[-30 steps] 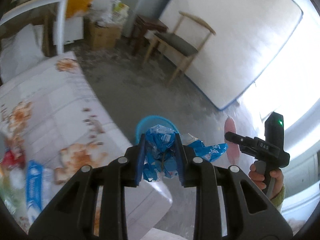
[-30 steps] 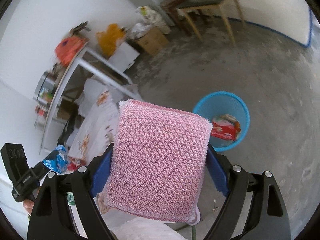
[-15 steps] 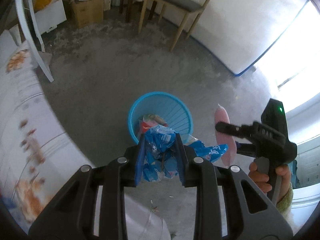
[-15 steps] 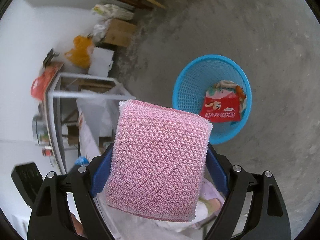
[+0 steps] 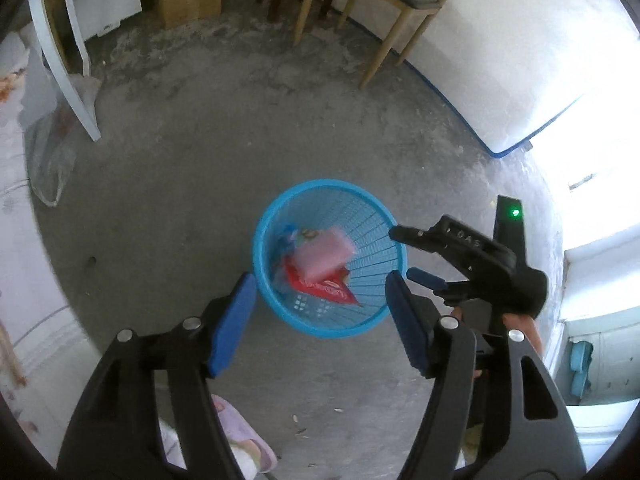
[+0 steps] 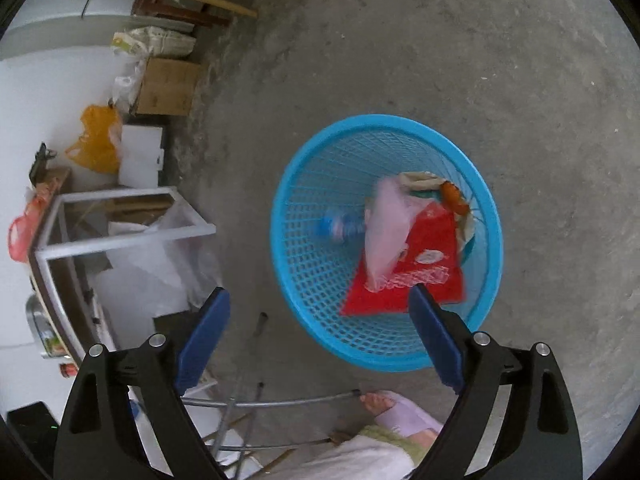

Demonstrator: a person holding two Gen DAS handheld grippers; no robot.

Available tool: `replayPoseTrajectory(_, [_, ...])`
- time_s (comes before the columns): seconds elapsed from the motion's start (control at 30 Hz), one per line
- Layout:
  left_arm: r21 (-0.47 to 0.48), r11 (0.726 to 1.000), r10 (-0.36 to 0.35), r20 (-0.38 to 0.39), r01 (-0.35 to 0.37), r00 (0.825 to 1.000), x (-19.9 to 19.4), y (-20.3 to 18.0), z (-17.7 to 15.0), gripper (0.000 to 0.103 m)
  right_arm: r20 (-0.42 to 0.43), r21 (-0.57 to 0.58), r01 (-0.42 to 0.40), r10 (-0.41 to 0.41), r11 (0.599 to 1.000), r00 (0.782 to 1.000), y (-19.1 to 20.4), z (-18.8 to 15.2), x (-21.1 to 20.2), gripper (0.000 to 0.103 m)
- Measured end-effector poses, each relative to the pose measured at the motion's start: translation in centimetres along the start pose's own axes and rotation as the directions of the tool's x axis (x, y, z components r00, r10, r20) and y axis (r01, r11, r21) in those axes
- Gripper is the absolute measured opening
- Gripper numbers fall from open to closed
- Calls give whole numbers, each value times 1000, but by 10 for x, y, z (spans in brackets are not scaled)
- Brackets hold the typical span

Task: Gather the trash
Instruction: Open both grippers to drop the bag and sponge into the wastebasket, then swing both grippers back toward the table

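A: L to R, quick. What's far left, right-wrist view?
B: White frame table [image 6: 120, 236], orange bag [image 6: 98, 144] & cardboard box [image 6: 166, 86] by the wall. Concrete floor.
A: Left gripper [image 5: 320, 312]?
B: Jaws opening, blue pads spread, nothing btwn them. It's above the blue basket [image 5: 276, 304].
A: Trash?
B: In the basket: blue wrapper [image 6: 340, 229] blurred against the mesh wall, pink sponge [image 6: 384, 236] blurred, over a red packet [image 6: 432, 276]. Orange-ish scrap near the far rim, can't tell what.
A: Right gripper [image 6: 320, 328]?
B: Also opening, pads wide apart, empty. Seen in left view at the basket's right edge, a hand [image 5: 520, 328] on its grip.
A: Anything else?
B: Wooden chair [image 5: 372, 8] up top by the wall; foot in a lilac slipper [image 6: 400, 410] below the basket.
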State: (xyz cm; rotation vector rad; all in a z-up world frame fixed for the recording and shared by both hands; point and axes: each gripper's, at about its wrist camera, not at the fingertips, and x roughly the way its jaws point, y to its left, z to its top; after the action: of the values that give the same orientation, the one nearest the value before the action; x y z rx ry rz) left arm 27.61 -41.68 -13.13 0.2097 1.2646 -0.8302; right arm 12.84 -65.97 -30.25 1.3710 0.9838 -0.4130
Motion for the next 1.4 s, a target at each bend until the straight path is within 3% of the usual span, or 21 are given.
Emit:
replayPoseTrajectory(0.17, [-17,1000,-17,55,18,998,-41,13,-9,65,15,6,-9,9,1000,1000,-11,-13,-13,88])
replayPoseTrajectory(0.37, [5,1000,-22,160,22,987,-117,22,-40,71,63,-67,-34,39,997,997,-8,-48,-57,88])
replayPoseTrajectory(0.53, [-11,998,-49,286,55,957,-181,35,-95,77,54,-137,-77,85,988,995,6,-87,-92,88])
replayPoseTrajectory(0.7, [-21,1000,25,362,-19,932,-226,63,-162,78,36,-254,-84,96,964,995,41,-130,-121,88])
replayPoseTrajectory(0.83, [-91,991,128,415,-99,901,-256,99,-215,78,19,-344,-124,139,931,990,75,-164,-138,88])
replayPoseTrajectory(0.97, [-211,959,267,454,-188,850,-283,141,-269,78,-40,-409,-169,167,897,985,110,-198,-138,88])
replayPoseTrajectory(1.03, [-291,921,374,465,-260,803,-291,163,-295,79,-93,-449,-190,166,873,982,133,-222,-127,88])
replayPoseTrajectory(1.1, [-342,892,430,441,-296,788,-293,186,-311,79,-150,-485,-209,155,849,976,153,-246,-114,88])
replayPoseTrajectory(1.17, [-405,867,456,407,-291,791,-290,210,-323,79,-224,-529,-242,141,813,964,180,-276,-95,88])
replayPoseTrajectory(1.27, [-458,860,422,394,-224,816,-283,241,-331,79,-301,-588,-275,109,760,947,216,-316,-72,88])
replayPoseTrajectory(1.4, [-476,875,312,410,-91,857,-272,259,-338,79,-336,-662,-278,55,697,940,254,-359,-53,88])
